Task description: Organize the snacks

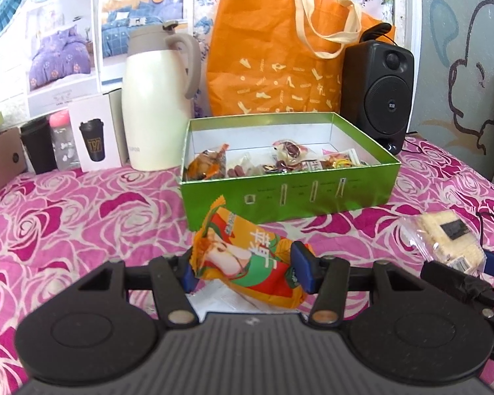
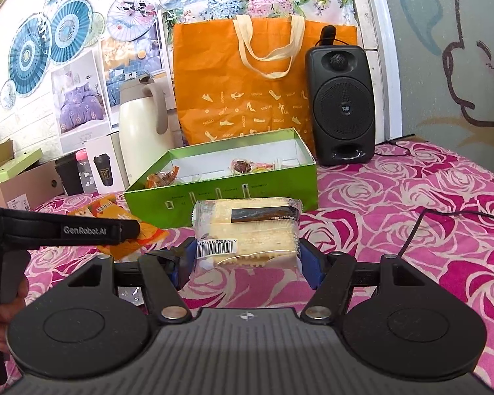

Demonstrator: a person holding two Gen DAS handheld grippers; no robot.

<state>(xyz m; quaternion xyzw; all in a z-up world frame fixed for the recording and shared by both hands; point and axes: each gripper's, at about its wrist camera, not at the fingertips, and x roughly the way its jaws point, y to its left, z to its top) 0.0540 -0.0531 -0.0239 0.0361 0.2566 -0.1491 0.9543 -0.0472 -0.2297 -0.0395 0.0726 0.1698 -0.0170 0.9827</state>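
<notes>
Left wrist view: the left gripper (image 1: 247, 271) has its jaws pinching an orange snack pack (image 1: 247, 263), long axis slanting from upper left to lower right, just in front of the green box (image 1: 289, 194). The right gripper (image 2: 247, 258) has its jaws pinching a clear cracker pack (image 2: 247, 230), long axis crosswise, also before the box. A pink rose-print cloth (image 2: 411, 230) covers the bench; an orange bag (image 2: 243, 89) and speaker (image 2: 341, 105) stand behind the box.
</notes>
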